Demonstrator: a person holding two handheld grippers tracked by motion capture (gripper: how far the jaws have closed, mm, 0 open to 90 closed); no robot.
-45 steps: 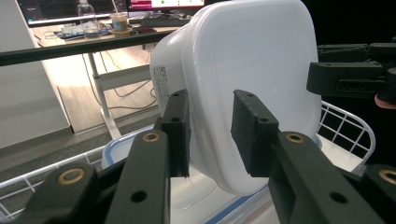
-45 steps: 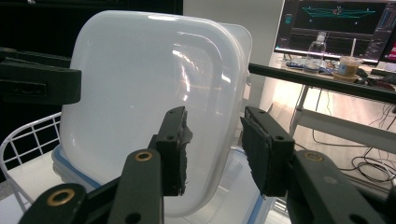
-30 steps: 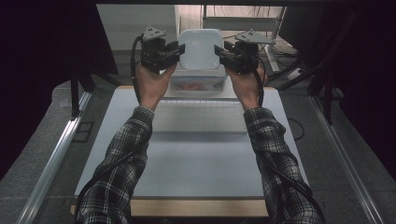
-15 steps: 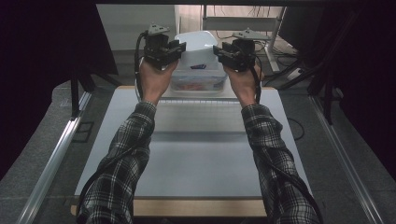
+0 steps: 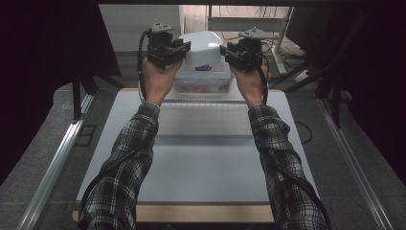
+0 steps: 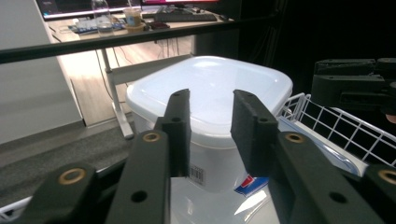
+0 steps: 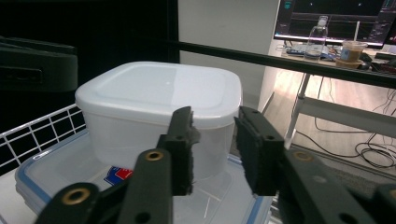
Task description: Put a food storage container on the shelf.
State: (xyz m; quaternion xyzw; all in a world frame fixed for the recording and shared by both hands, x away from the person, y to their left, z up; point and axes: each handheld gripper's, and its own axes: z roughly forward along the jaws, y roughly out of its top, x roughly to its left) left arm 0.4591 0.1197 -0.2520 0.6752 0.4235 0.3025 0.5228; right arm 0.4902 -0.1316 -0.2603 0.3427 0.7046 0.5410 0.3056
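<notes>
A white lidded tub [image 5: 203, 45] [image 6: 205, 74] [image 7: 159, 88] stands on a flat clear box with a blue-rimmed lid [image 5: 203, 84] [image 7: 60, 168], at the table's far edge. My left gripper [image 5: 184, 48] [image 6: 210, 100] is held up at the tub's left side and my right gripper [image 5: 227, 51] [image 7: 215, 116] at its right side. Both point inward at the tub's upper corners. Each pair of jaws stands apart and the tub's rim shows through the gap, with no pad pressing on it. The right jaws have just been closing, with nothing pinched between them.
The boxes rest in a white wire basket [image 6: 336, 121] [image 7: 37, 126]. The white table top [image 5: 201, 158] stretches toward the near edge under the plaid-sleeved forearms. Behind the table are a black rail [image 7: 280, 58], desk legs and cables on the floor.
The right gripper has edged slightly left toward the tub. The left gripper and the tub stay where they were.
</notes>
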